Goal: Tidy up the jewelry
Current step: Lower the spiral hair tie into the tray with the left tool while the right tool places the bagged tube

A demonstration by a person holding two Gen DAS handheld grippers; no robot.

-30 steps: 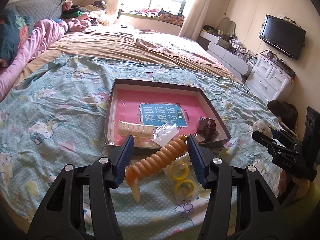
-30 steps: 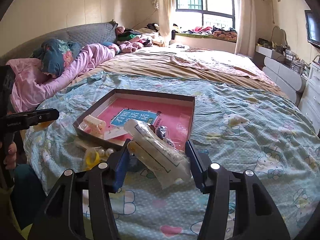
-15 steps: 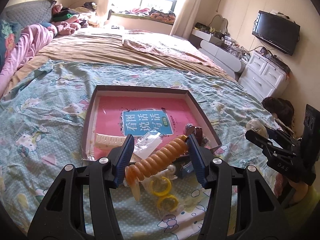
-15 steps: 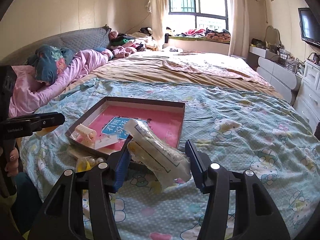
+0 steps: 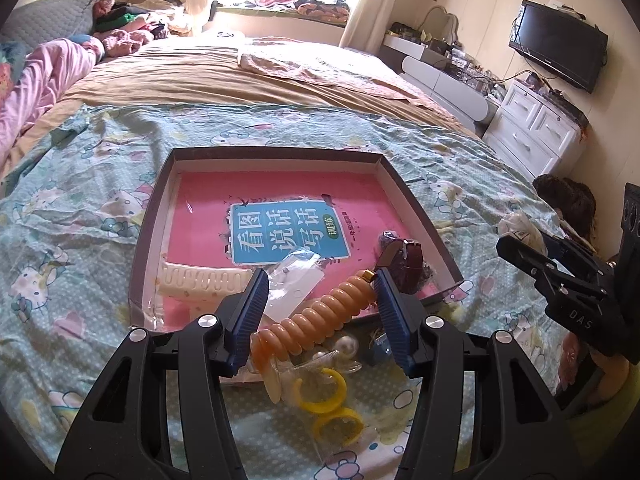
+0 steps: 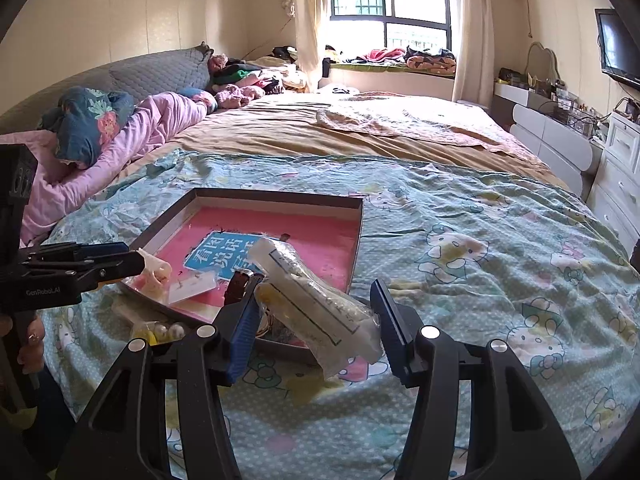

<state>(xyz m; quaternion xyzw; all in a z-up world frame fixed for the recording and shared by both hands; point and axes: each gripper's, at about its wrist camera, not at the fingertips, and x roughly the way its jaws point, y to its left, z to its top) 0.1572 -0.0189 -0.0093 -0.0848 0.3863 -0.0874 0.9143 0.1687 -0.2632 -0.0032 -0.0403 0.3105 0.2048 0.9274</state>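
Observation:
My left gripper [image 5: 320, 292] is shut on an orange spiral hair stick [image 5: 316, 320], held slantwise just above the near rim of the brown tray [image 5: 276, 153]. The tray holds a pink book, a cream comb [image 5: 200, 280], a clear bag [image 5: 298, 276] and a brown-strapped watch [image 5: 410, 254]. A packet with yellow rings [image 5: 324, 398] and pearls lies on the bedspread under the stick. My right gripper [image 6: 314, 298] is shut on a clear packet of cream pieces [image 6: 308, 280] near the tray's [image 6: 280, 194] front right corner. Each view shows the other gripper at its edge.
The tray rests on a teal cartoon-print bedspread [image 6: 480, 248] over a wide bed. Pink bedding and pillows [image 6: 120, 128] lie at the far left. White drawers [image 5: 536, 132] and a wall television [image 5: 560, 44] stand to the right. A hand [image 6: 32, 344] grips the left tool's handle.
The left gripper has come closer to the tray with the orange stick, and the tray looks larger. The right gripper has drifted a little with its packet. Neither grip has changed.

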